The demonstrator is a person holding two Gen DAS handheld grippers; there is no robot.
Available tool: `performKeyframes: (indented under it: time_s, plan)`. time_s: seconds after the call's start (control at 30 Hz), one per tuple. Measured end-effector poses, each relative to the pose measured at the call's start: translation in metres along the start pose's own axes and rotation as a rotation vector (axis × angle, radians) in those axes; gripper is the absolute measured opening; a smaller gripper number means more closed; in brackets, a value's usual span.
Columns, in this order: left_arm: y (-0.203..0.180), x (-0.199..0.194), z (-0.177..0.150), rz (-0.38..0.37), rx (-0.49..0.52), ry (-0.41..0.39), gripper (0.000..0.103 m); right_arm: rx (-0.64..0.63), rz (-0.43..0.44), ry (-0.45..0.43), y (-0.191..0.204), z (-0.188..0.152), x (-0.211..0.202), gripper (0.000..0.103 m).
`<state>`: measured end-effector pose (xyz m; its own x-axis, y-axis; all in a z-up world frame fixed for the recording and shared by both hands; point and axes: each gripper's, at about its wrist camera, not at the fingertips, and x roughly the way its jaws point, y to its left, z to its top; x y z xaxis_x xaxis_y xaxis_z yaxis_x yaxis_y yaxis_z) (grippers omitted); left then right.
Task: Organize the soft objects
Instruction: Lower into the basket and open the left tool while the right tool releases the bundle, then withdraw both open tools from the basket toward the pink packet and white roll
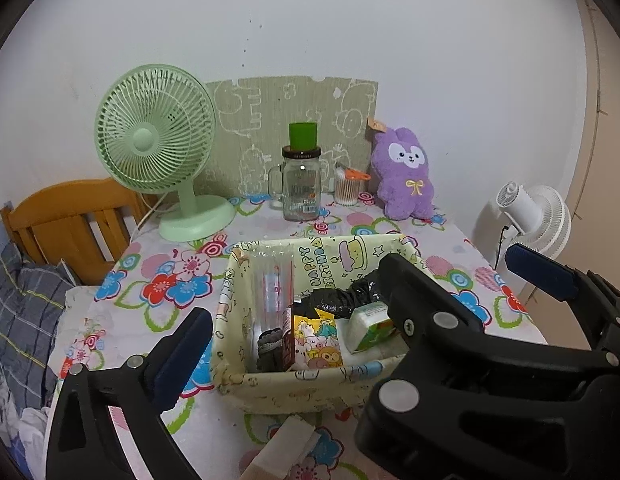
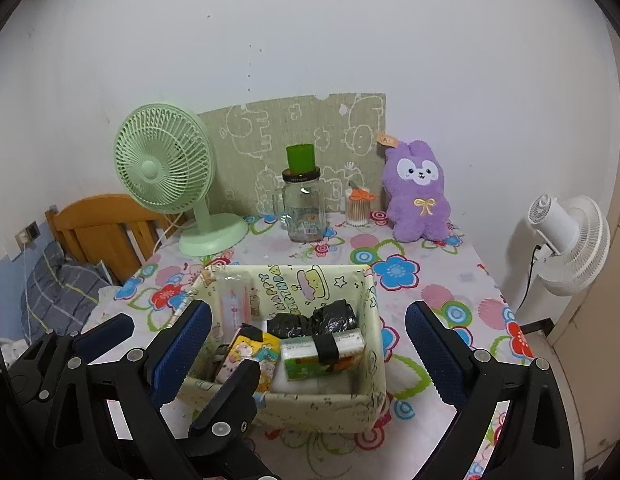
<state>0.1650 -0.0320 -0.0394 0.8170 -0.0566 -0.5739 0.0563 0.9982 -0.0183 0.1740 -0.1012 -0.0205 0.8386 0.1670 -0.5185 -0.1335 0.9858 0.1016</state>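
**Both grippers gaping over a filled fabric basket**

Looking across a table draped in a flower-print cloth, pushed against a pale wall. Standing along the back: a green desk fan, a glass jar topped with a green cup, a tub of cotton swabs, a purple plush rabbit leaning before a patterned board. Sitting to the left, a wooden chair back; to the right, beyond the table's edge, a white floor fan.

Showing only from the left wrist: a pale block lying on the cloth just in front of the basket. Showing only from the right wrist: a black band wrapping the green-and-white tissue pack.

Resting mid-table, the cream fabric basket, holding that pack, a crumpled black bag, a cartoon-printed pouch. Hovering just short of the near rim, the left gripper and right gripper, jaws spread wide, gripping nothing, pads apart from the basket walls.
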Motion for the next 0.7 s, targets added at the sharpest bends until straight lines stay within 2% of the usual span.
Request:
performKeyframes:
  time_s: [0.53,0.7]
  plan:
    - [-0.008,-0.050,-0.011,-0.010,0.017,-0.060,0.103,0.003,-0.008,-0.032,0.006,-0.007,-0.054,0.099]
    - [-0.012,-0.062,-0.017,0.014,0.024,-0.078,0.103,0.000,-0.017,-0.032,0.007,-0.011,-0.066,0.099]
